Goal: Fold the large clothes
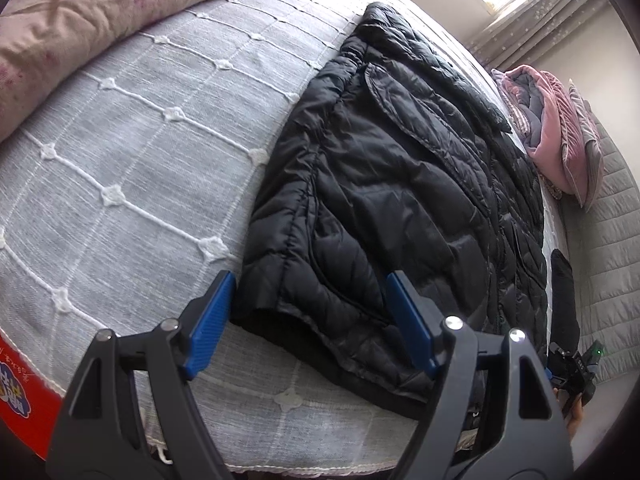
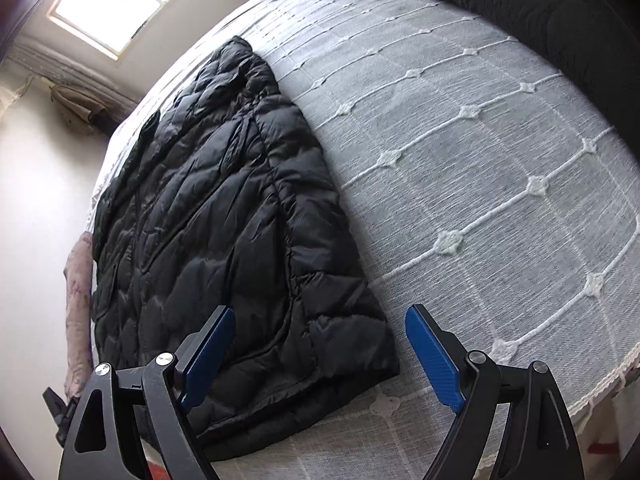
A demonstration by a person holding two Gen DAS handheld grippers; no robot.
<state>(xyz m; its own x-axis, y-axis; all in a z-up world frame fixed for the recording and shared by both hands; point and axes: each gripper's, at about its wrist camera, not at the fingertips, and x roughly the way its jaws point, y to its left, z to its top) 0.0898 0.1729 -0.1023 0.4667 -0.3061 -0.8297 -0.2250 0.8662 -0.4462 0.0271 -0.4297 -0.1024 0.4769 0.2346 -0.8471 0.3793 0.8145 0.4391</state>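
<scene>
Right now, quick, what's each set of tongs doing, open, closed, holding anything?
Left tongs: open, holding nothing, at the black jacket's near corner.
Right tongs: open, holding nothing, at its other near corner.

Both wrist cameras look down and forward from the near edge of the bed (image 1: 132, 168), close above it. The left view faces the jacket's (image 1: 392, 184) left hem corner, the right view its right corner (image 2: 224, 220); both share the jacket and bedspread.

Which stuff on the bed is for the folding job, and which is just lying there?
For the job:
black puffer jacket, lying flat on the bed
left gripper, open
right gripper, open

Just lying about:
floral quilt
pink and grey clothes pile
dark cushion
grey bedspread
</scene>
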